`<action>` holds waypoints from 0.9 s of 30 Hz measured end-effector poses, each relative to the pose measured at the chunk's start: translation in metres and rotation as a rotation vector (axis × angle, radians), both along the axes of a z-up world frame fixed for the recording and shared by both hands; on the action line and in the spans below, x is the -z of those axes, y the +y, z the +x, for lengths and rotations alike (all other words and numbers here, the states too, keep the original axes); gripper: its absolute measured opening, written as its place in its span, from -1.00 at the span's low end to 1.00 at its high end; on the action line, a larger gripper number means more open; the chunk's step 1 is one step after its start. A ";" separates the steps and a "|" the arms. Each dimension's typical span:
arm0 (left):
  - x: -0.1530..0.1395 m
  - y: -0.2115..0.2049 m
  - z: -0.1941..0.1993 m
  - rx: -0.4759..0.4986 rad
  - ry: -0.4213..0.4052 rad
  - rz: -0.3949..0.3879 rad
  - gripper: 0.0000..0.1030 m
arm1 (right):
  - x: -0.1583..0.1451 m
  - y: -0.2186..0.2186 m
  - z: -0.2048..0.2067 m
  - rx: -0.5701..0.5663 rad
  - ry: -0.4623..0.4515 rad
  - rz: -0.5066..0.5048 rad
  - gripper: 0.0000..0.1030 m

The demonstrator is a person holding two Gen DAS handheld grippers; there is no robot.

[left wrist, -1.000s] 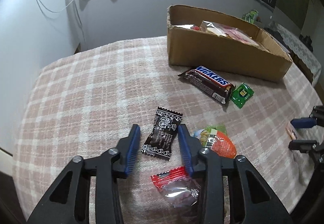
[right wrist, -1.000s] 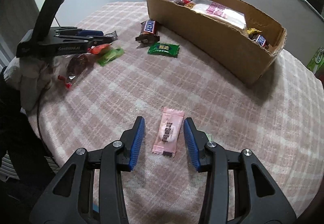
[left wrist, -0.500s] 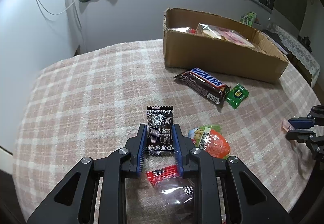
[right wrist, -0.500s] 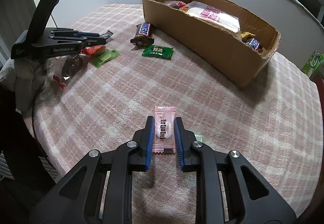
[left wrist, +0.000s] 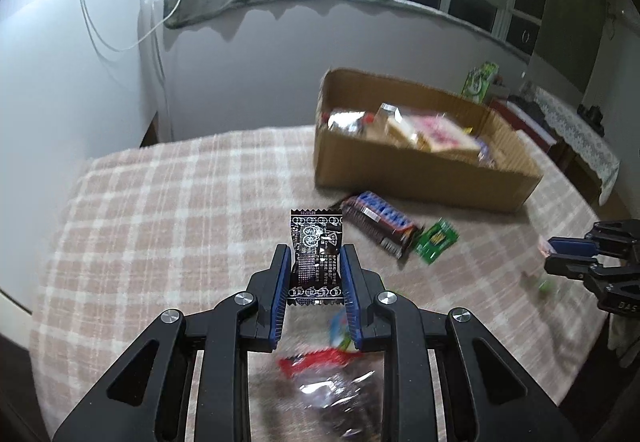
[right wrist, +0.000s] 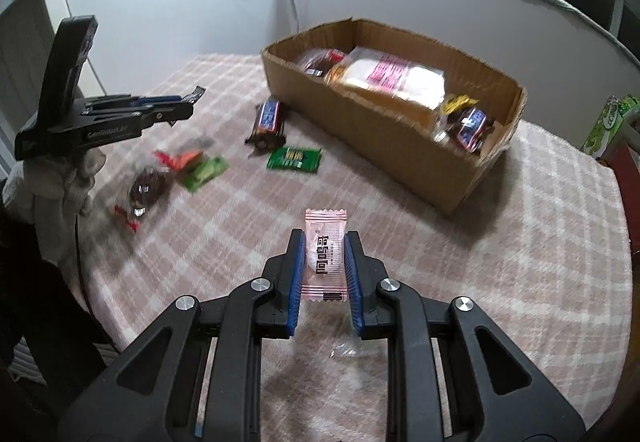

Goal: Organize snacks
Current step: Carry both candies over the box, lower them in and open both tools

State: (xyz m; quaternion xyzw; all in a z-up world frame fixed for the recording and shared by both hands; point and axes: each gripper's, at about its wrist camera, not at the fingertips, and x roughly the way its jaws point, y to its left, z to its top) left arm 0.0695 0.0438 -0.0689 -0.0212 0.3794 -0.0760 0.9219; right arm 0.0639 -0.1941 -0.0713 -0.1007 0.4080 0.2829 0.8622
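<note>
My left gripper [left wrist: 315, 262] is shut on a black candy packet [left wrist: 316, 250] and holds it above the checked tablecloth [left wrist: 160, 226]. My right gripper [right wrist: 324, 262] is shut on a pink candy packet [right wrist: 325, 248], also lifted off the cloth. A cardboard box [right wrist: 372, 114] with a bread bag and several snacks stands at the back; it also shows in the left wrist view [left wrist: 420, 170]. A Snickers bar [left wrist: 378, 224] and a green packet [left wrist: 436, 240] lie in front of the box.
An orange-green packet [right wrist: 192, 166] and a clear red-ended bag [right wrist: 146, 190] lie on the cloth below my left gripper. A small green bit [left wrist: 544, 284] lies near the right gripper. A green carton [right wrist: 604, 130] stands beyond the table's far right edge.
Both grippers closed on their packets, black in the left and pink in the right, and have lifted them off the cloth. Both views have tilted up toward the box.
</note>
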 end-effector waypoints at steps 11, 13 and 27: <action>-0.039 -0.027 0.020 0.031 -0.078 -0.031 -0.55 | -0.041 -0.007 0.026 0.054 -0.078 0.057 -0.61; -0.044 -0.033 0.023 0.036 -0.089 -0.029 -0.55 | -0.048 -0.007 0.032 0.059 -0.089 0.057 -0.61; -0.065 -0.062 0.060 0.059 -0.129 0.002 -0.55 | -0.061 0.001 0.086 0.116 -0.122 0.017 -0.61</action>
